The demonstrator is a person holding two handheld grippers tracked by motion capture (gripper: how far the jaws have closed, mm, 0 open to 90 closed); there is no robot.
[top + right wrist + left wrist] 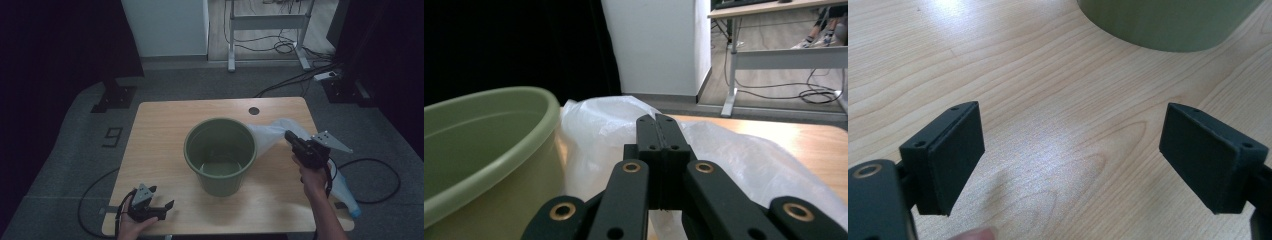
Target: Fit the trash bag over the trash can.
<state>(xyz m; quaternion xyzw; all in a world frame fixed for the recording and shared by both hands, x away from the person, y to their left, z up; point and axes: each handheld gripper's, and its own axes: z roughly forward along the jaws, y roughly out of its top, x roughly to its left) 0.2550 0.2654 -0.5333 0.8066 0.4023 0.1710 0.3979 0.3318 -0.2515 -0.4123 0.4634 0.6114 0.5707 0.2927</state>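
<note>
Bag (267,134): thin, whitish, crumpled, seemingly translucent, beside green bin (220,155).

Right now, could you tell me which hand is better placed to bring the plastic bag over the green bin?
Right, probably. The right gripper is shut on the plastic bag beside the green bin. The left gripper sits open at the table's near edge, holding nothing.
</note>
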